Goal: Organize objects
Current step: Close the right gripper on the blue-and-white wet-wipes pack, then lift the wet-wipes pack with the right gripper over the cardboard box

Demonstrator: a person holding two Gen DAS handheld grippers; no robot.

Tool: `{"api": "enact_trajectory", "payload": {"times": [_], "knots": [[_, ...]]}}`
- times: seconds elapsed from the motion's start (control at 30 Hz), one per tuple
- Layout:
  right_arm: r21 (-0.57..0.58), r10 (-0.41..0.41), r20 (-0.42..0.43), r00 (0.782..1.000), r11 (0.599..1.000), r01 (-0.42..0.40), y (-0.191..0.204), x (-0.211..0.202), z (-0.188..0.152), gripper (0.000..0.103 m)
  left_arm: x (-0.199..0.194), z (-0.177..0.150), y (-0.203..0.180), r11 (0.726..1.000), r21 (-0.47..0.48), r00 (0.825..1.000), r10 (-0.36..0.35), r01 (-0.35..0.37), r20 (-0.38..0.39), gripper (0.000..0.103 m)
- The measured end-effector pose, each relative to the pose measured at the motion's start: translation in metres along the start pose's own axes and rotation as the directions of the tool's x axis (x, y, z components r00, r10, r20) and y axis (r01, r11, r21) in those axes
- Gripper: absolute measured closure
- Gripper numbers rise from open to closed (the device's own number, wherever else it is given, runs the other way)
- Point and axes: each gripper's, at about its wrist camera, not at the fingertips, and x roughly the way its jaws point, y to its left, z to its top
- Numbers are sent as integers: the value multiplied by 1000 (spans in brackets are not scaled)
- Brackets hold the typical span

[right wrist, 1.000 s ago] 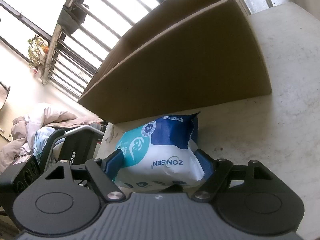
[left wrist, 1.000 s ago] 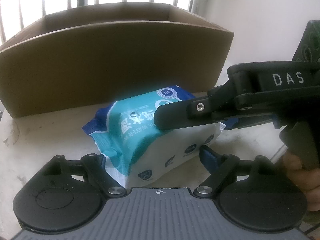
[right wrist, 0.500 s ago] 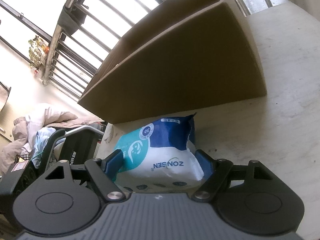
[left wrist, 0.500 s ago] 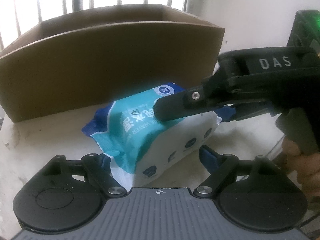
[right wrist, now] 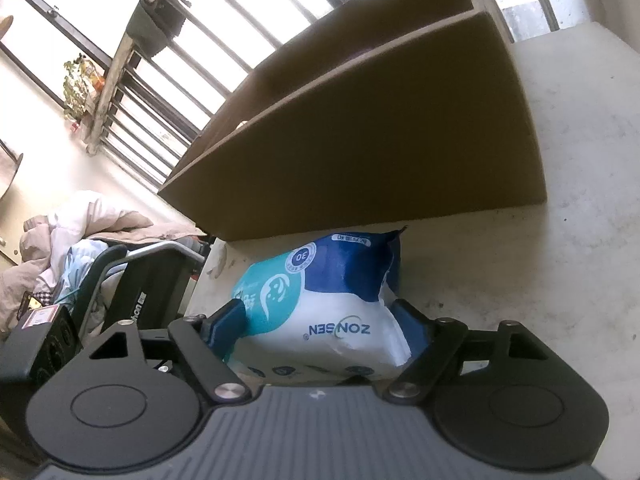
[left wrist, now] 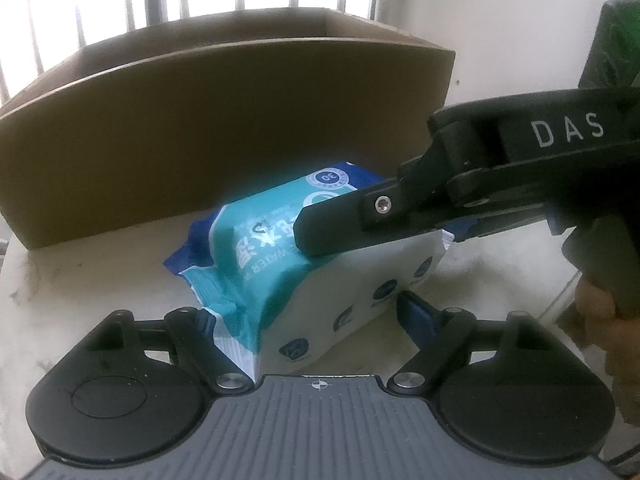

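While one cardboard box [left wrist: 224,120] stands behind, the right gripper [right wrist: 316,320] clamps one wipes pack [right wrist: 320,304], the closing left gripper [left wrist: 308,316] straddling it.

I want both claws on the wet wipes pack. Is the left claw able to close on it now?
Probably yes: the wet wipes pack already sits between the closing left claw fingers; the right claw grips the other end.
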Motion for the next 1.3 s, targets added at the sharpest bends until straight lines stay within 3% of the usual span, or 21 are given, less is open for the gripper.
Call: {"api": "enact_trajectory", "payload": {"times": [0.23, 0.43, 0.67, 0.83, 0.97, 1.13, 1.3], "knots": [[-18, 3, 27, 1000, 1000, -2, 10, -9, 1, 21, -1, 0, -1, 1000, -7, 1000, 7, -7, 31, 20], [-99, 11, 94, 995, 995, -2, 42, -30, 7, 21, -37, 12, -1, 1000, -4, 993, 27, -27, 118, 20], [-222, 65, 200, 978, 975, -20, 88, -56, 43, 21, -78, 56, 1, 994, 38, 960, 91, -104, 266, 20], [-265, 74, 244, 967, 964, -7, 109, -59, 82, 21, -82, 98, 10, 989, 64, 944, 111, -137, 309, 20], [-224, 58, 208, 976, 975, -10, 107, -45, 119, 21, -64, 133, 27, 991, 68, 961, 94, -115, 261, 20], [-148, 4, 97, 995, 989, 10, 87, -6, 157, 21, -18, 155, 61, 999, 29, 995, 26, -29, 93, 20], [-30, -36, -57, 998, 999, 35, 55, 34, 181, 21, 27, 168, 86, 997, -40, 996, -63, 61, -69, 20]]}}
